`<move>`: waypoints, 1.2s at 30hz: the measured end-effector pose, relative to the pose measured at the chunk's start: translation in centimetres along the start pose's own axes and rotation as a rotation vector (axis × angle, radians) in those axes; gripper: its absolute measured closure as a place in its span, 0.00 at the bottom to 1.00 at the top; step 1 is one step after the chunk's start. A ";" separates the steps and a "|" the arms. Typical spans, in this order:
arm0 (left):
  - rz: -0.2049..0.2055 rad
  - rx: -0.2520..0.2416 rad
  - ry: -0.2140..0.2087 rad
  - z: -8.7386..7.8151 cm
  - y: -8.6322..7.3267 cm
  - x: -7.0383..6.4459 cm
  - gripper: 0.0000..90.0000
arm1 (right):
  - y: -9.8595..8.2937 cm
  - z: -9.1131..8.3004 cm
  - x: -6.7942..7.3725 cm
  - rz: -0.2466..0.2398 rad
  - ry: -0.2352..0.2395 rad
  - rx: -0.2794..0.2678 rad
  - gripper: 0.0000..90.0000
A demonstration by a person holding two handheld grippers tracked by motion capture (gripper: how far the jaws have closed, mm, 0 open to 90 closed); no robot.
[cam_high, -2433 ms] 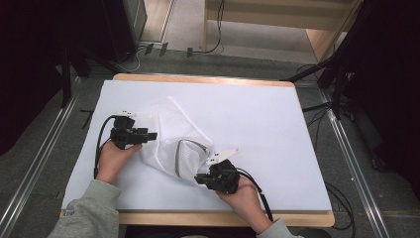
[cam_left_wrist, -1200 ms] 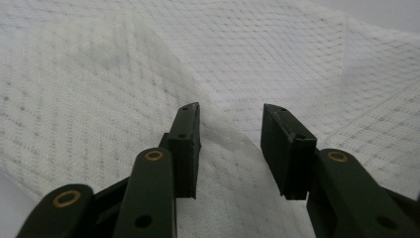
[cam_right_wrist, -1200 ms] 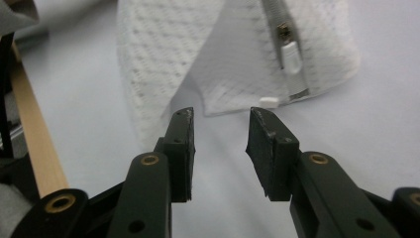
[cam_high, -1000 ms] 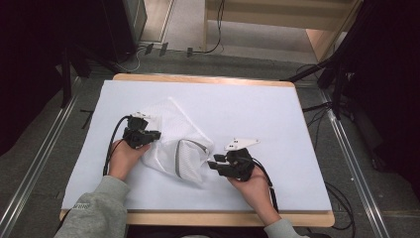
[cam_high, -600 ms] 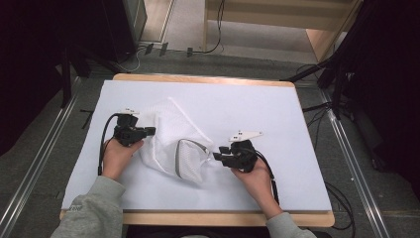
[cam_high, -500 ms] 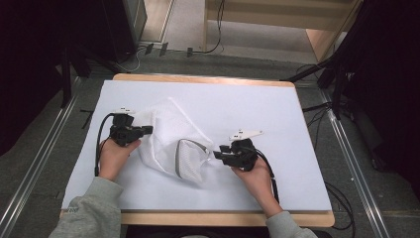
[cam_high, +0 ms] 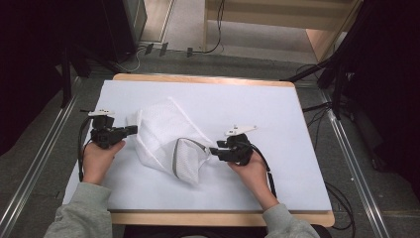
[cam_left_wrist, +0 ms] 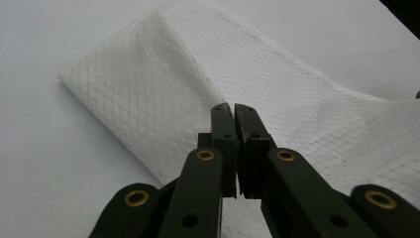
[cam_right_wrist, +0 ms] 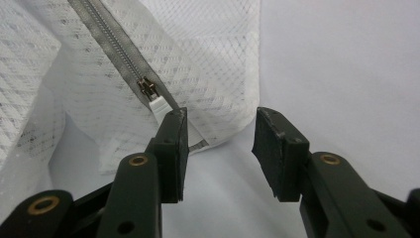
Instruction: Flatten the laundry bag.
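The worktop (cam_high: pixel 277 114), covered in a white sheet, is taking up the middle of the high view, with your forearms coming in from the bottom edge.

A white mesh laundry bag (cam_high: pixel 163 136) is lying crumpled at centre-left of that view, its grey zipper (cam_high: pixel 174 159) curving along the lower right part of the bag.

Your left gripper (cam_high: pixel 130 130) is sitting at the left of the high view, level with the bag's upper left edge. In the left gripper view its fingers (cam_left_wrist: pixel 224 130) are pressing together at centre frame in front of the mesh (cam_left_wrist: pixel 163 84); you cannot tell from this angle whether any fabric is caught between them.

Your right gripper (cam_high: pixel 214 151) is pointing leftward at the bag's right corner, right of centre in the high view. In the right gripper view its fingers (cam_right_wrist: pixel 171 148) are standing apart with nothing between them, the left one just beside the bag's hem.

The zipper slider (cam_right_wrist: pixel 148 89) with its white pull tab (cam_right_wrist: pixel 159 106) is lying at upper centre-left of the right gripper view, just above that left finger.
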State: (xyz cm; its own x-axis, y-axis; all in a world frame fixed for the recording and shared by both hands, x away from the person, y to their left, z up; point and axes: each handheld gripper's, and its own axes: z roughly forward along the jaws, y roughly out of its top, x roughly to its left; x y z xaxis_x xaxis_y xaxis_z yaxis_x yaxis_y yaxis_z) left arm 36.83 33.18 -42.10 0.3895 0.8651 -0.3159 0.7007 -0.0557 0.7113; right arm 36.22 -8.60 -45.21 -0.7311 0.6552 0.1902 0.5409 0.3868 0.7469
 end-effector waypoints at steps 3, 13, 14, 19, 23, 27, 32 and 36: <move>-0.016 0.002 0.006 -0.4 -0.3 0.6 0.99 | 0.1 0.1 0.4 -0.010 0.015 -0.002 0.65; -0.063 0.024 0.034 -1.2 -1.4 2.6 0.99 | 0.2 0.9 2.6 -0.046 0.092 0.029 0.64; -0.074 0.019 0.032 -1.2 -1.5 2.9 0.99 | 0.1 1.1 2.9 -0.047 0.090 0.041 0.63; -0.097 0.019 0.033 -1.3 -1.7 3.6 0.99 | -0.1 1.6 3.1 -0.069 0.069 0.088 0.72; -0.100 0.028 0.032 -1.2 -1.8 3.9 0.98 | -0.2 1.7 2.9 -0.053 0.064 0.110 0.92; -0.099 0.026 0.033 -1.1 -1.8 3.9 0.98 | 0.1 1.5 2.6 -0.037 0.062 0.113 0.94; -0.104 0.028 0.027 -1.1 -1.8 4.0 0.98 | 0.4 0.1 1.3 -0.003 0.041 0.080 0.94; -0.106 0.027 0.028 -1.0 -1.7 4.0 0.98 | 0.5 -1.0 0.2 0.023 0.026 0.055 0.94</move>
State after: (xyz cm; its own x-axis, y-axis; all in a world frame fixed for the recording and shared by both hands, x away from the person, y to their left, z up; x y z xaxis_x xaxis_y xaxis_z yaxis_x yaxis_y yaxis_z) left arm 36.64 37.25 -43.96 0.2956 0.8803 -0.3711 0.7534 0.0240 0.6572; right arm 35.90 -8.92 -44.20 -0.7282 0.6477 0.2240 0.5793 0.4070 0.7062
